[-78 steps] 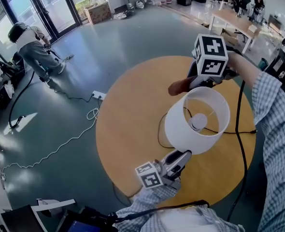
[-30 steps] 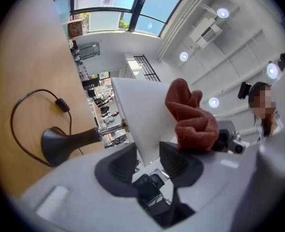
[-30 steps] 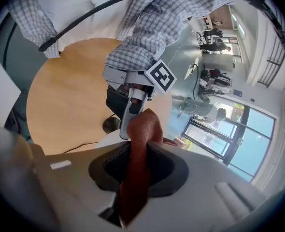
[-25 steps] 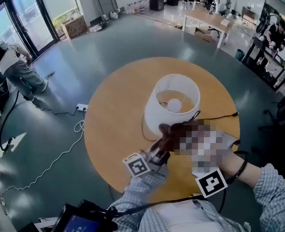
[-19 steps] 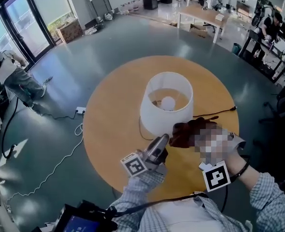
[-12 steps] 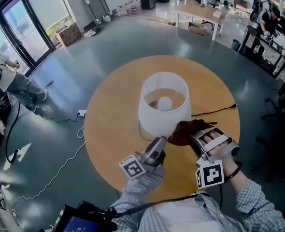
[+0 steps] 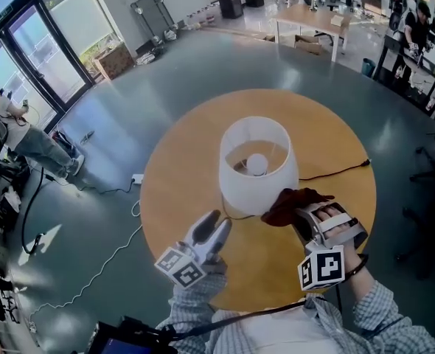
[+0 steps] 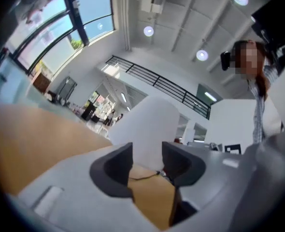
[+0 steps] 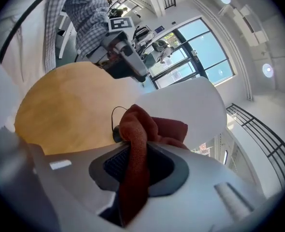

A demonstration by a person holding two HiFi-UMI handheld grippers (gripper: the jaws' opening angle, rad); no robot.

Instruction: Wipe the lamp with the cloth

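Lamp point(image 7: 256, 164) upright on round desk point(image 7: 175, 198). Right gripper point(image 7: 303, 217): jaws clamped on red cloth point(image 7: 285, 203) at shade's edge. Left gripper point(image 7: 215, 226): jaws apart, just opening, empty

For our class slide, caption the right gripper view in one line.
Right tongs grip a red cloth beside the white lampshade.

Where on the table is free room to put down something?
Bare wood on the round wooden table: left of the white lamp, and the far rim behind it. The black cord crosses the right side. The near side is crowded: the left gripper, jaws just opened wider, empty, and the right gripper holding the dark red cloth.
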